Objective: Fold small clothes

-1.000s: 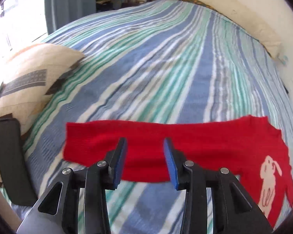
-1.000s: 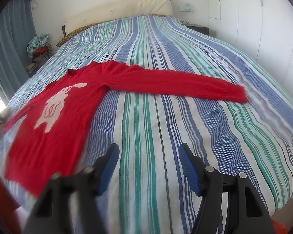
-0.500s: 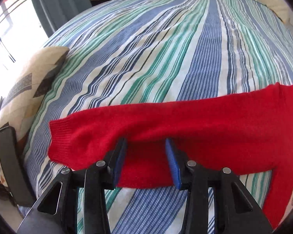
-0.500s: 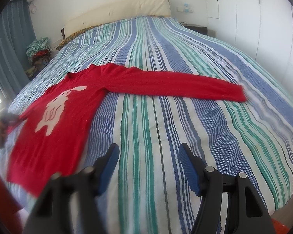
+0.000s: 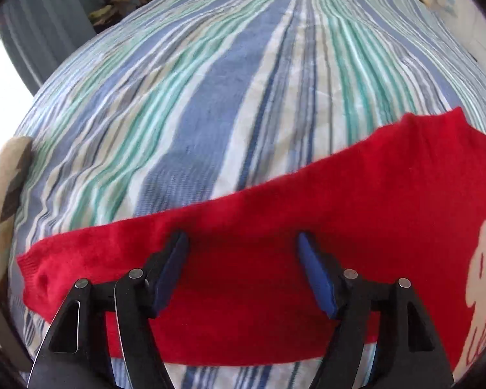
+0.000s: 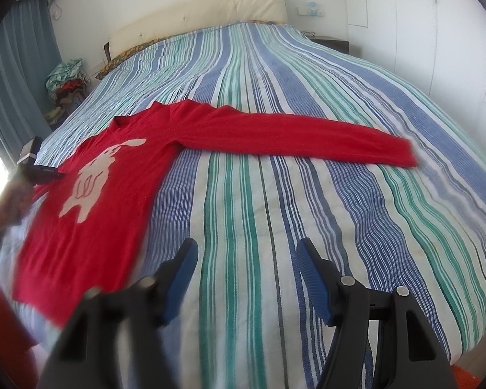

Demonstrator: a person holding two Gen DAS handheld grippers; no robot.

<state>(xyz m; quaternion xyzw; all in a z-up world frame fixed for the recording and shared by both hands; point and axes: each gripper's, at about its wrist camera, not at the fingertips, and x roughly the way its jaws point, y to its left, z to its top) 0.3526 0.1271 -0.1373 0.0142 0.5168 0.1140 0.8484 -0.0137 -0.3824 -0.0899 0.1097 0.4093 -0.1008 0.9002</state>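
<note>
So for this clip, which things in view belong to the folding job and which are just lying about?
Part of the job:
- red sweater, spread flat
- striped bedspread it lies on
- left gripper, jaws opening over one sleeve
- right gripper, open over bare bedspread

Just lying about:
- clothes pile beside the bed
- patterned cushion
- cream headboard
- blue curtain

Red sweater with cream rabbit motif. Bed cover striped blue, green and white. Blue pads on black tongs. Cream headboard at twelve o'clock; grey-blue curtain at ten.
</note>
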